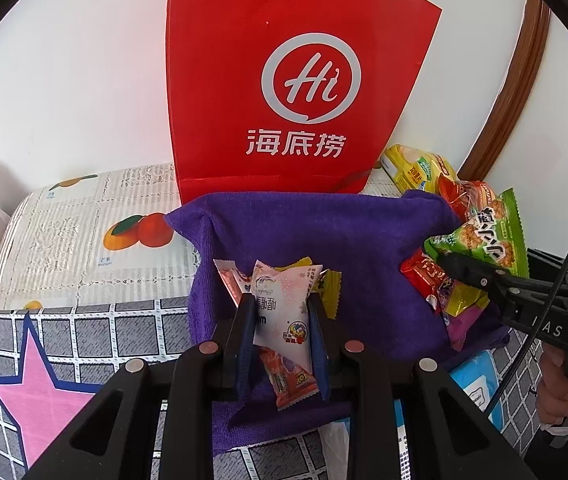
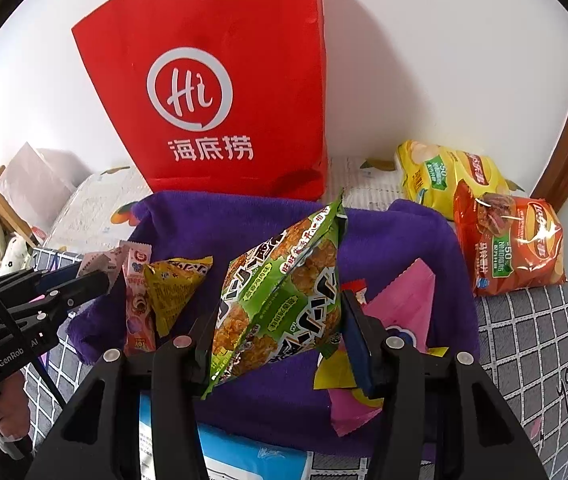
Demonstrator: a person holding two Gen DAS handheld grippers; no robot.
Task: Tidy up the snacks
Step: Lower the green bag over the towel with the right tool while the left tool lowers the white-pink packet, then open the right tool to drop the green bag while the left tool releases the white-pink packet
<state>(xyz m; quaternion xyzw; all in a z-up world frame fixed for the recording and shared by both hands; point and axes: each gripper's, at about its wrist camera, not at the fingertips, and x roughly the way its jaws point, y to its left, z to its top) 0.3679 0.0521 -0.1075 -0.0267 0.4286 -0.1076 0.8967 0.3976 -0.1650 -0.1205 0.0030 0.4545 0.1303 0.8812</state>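
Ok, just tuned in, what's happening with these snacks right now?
A person is sorting snacks over a purple towel. The left hand-held gripper is shut on a pink-white snack packet. The right hand-held gripper is shut on a green rice-cracker bag. A red paper bag stands behind against the wall, with two chip bags lying to its right.

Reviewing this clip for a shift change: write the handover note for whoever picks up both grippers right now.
Left gripper: shut on a white-pink snack packet, held above the purple towel.
Right gripper: shut on a green rice-cracker bag, also over the towel.
On the towel: small red, yellow and pink packets. Beside it: yellow chip bag and orange chip bag. Red paper bag stands behind, against the wall.
Done: unclear beyond the two pickups.
Left: place both held packets, then sort the rest; the destination is not evident.
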